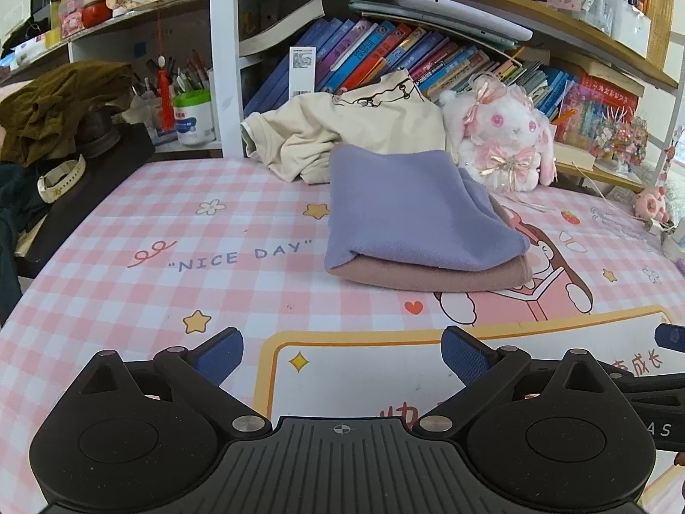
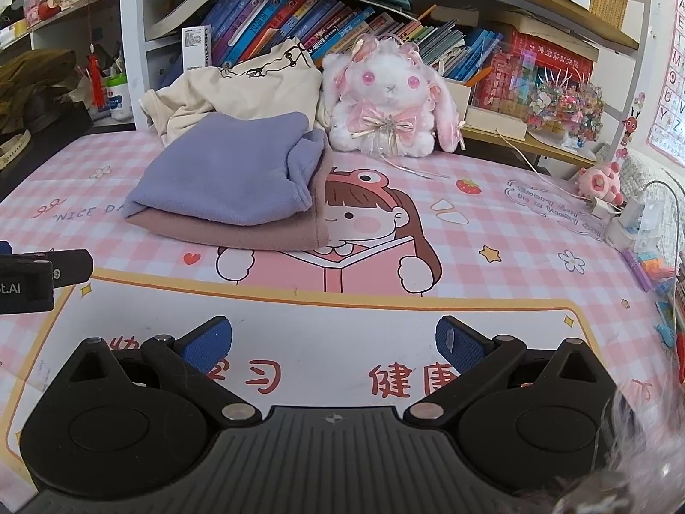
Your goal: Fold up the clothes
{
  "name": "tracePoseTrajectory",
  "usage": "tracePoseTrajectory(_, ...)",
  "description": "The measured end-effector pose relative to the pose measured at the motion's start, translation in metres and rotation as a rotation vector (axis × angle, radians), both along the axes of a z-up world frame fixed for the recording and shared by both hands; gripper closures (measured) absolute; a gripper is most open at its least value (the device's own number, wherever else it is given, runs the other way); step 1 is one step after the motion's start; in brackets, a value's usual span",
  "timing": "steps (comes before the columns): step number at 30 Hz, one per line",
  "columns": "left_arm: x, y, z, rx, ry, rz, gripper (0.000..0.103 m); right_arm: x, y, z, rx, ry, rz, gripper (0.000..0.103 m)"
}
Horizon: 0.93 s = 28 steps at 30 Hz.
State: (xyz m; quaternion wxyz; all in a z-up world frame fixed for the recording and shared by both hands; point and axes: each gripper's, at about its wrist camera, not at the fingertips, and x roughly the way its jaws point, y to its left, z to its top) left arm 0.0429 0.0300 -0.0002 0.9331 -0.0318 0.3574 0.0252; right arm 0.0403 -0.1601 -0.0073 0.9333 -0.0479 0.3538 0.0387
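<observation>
Both grippers are held low over the desk mat (image 2: 492, 222) and both have nothing between the fingers: the left gripper (image 1: 342, 353) has its blue pads spread wide apart above the white panel of the mat, and the right gripper (image 2: 334, 340) is spread in the same way over the red printed characters. The mat is the largest thing, pink and white checked, with a cartoon girl reading a book and the words "NICE DAY". Behind it stands a bookshelf (image 1: 385, 51) full of leaning books. On the mat, well ahead of both grippers, lies the folded purple garment (image 1: 411, 210), and it rests directly on top of a folded dusty-pink garment (image 1: 432, 276), whose edges show under it at the front and at the right side. Just behind this stack, against the books, a cream shirt (image 1: 342, 128) lies crumpled and not folded. Beside the cream shirt, to its right, a white and pink plush rabbit (image 2: 385, 103) sits upright and touches the shirt. At the far right edge of the mat is a small pink plush toy (image 2: 599, 180), near some white cables.
</observation>
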Motion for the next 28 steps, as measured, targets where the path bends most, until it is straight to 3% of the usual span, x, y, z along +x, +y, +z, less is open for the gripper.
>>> tracePoseTrajectory(9, 0.002, 0.002, 0.0, 0.006, 0.008, -0.005, 0.003, 0.0, 0.003, -0.001, 0.002, 0.001, 0.003, 0.0)
tracePoseTrajectory(17, -0.002, -0.006, -0.004, 0.055, -0.014, -0.086, 0.003, 0.002, 0.004, -0.008, 0.008, 0.03, 0.004, 0.0)
tracePoseTrajectory(28, -0.001, -0.014, -0.008, 0.033, 0.004, -0.133, 0.003, 0.005, -0.002, -0.013, 0.014, 0.049, -0.027, 0.0)
